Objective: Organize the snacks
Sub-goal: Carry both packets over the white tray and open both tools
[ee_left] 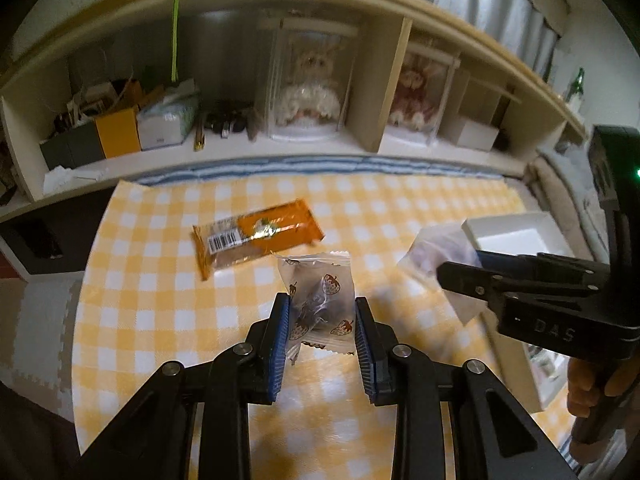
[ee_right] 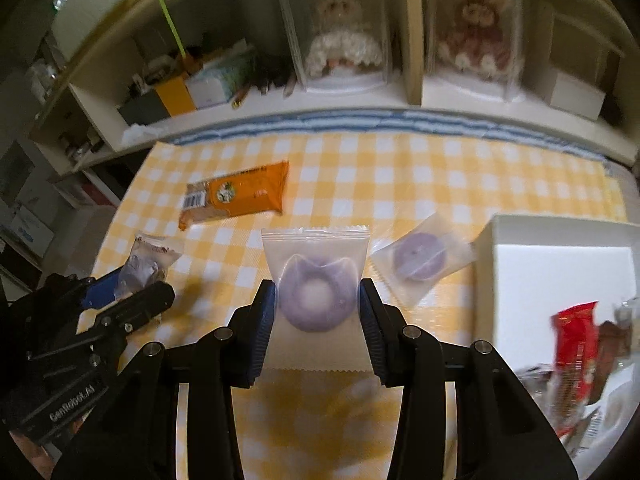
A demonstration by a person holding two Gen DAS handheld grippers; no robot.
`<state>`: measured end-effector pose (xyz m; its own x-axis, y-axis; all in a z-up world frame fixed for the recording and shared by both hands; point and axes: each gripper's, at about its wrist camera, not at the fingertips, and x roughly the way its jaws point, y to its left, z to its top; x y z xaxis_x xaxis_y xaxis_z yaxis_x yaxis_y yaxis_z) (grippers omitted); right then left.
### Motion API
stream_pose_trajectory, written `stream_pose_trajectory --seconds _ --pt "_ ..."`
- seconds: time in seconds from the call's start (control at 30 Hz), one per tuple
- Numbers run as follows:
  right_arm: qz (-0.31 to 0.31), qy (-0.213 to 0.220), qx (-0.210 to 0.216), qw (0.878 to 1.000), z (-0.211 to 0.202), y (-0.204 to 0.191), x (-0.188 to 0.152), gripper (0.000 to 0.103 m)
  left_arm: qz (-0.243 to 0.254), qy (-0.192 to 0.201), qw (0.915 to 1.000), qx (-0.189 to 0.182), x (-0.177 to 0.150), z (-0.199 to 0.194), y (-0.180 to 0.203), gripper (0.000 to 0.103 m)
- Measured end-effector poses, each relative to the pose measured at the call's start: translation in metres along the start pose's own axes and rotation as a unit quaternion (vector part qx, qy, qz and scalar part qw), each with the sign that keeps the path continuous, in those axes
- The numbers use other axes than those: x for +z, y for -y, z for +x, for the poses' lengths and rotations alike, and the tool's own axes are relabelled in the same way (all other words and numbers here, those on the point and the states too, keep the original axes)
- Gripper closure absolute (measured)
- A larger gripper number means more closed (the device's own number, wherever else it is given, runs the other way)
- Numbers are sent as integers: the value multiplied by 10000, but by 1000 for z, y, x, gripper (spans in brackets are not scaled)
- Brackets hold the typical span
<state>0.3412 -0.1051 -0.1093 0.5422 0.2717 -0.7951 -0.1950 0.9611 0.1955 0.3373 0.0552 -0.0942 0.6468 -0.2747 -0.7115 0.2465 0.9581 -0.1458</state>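
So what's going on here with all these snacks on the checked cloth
A person is sorting snacks with a gripper in each hand. The left gripper is shut on a clear strawberry-print packet, and the right gripper is shut on a clear packet holding a purple ring donut. An orange wrapped bar and a second purple donut packet lie on the yellow-and-white checked cloth. The white box on the right already holds a red packet.

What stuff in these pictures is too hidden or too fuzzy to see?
- White box: right wrist view, its far side cut off by the picture's edge.
- Red snack packet and the wrappers beside it: blurred, print unreadable.
- Strawberry-print packet: left wrist view, its sides are covered by the left gripper.
- Orange packet: print too small to read.
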Motion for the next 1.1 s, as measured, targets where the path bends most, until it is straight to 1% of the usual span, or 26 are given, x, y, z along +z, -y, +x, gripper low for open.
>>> stream_pose_trajectory --seconds 0.13,0.43,0.67,0.8,0.87,1.1 --pt "-72 201 -24 9998 -29 6 0 61 -63 169 9998 -5 2 -22 10 73" --pt "-98 618 -1 9980 -92 33 -6 61 13 504 9987 -120 4 -64 43 73" --pt "-35 930 -41 9957 -129 62 -12 60 216 642 9974 -257 11 -78 85 73" --pt "59 1055 -98 9944 -139 82 -15 60 231 654 9968 -395 18 -72 107 73" --pt "88 1068 -126 9942 -142 94 -16 60 256 607 9968 -443 21 -63 117 73" --pt "299 1045 -249 9938 -137 132 -18 60 212 282 9967 -735 28 -14 153 73"
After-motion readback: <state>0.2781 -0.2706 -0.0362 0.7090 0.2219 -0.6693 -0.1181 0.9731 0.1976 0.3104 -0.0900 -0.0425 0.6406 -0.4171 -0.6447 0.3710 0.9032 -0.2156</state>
